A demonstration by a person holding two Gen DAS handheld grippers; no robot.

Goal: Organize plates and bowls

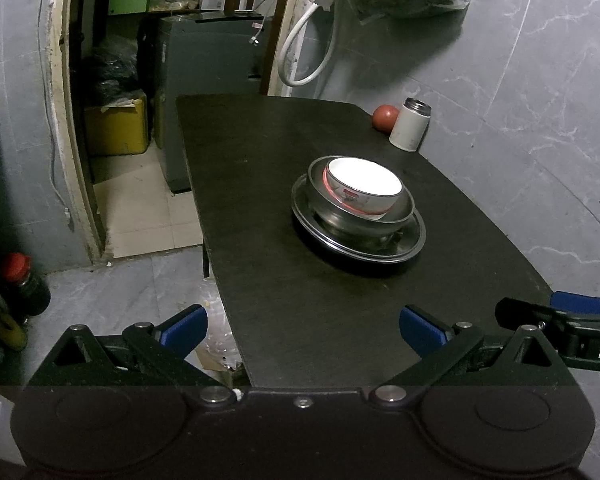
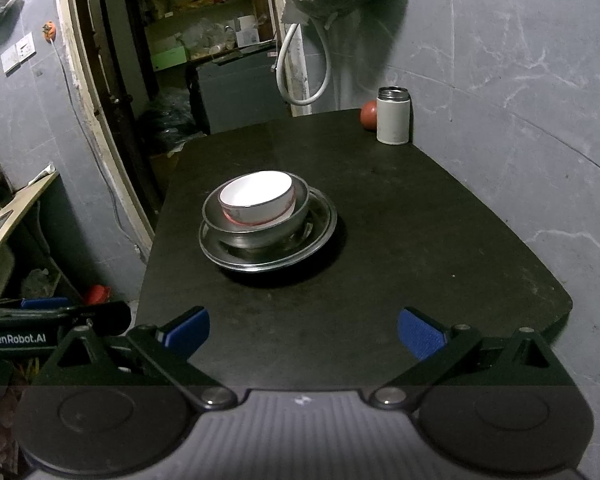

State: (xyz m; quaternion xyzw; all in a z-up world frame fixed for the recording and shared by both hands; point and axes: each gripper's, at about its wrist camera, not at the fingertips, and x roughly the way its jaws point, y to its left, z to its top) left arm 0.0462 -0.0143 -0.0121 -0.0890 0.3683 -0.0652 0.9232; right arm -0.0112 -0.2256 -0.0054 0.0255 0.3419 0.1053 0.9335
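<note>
While your left tongs (image 1: 303, 330) and right tongs (image 2: 303, 330) hang spread and empty over the table's (image 2: 440, 248) near edge, the white bowl (image 2: 258, 198) sits tilted in a steel bowl (image 2: 256, 226) on a plate (image 2: 300, 252) mid-table; a canister (image 2: 393, 115) and tomato (image 2: 368, 115) stand far back.

Left gripper (image 1: 303, 330) and right gripper (image 2: 303, 330) both level, fingers spread wide, empty.

steel bowl (image 1: 396, 216): inside hidden by white bowl (image 1: 364, 184) | tomato (image 2: 369, 116): partly behind canister (image 2: 393, 116)
</note>
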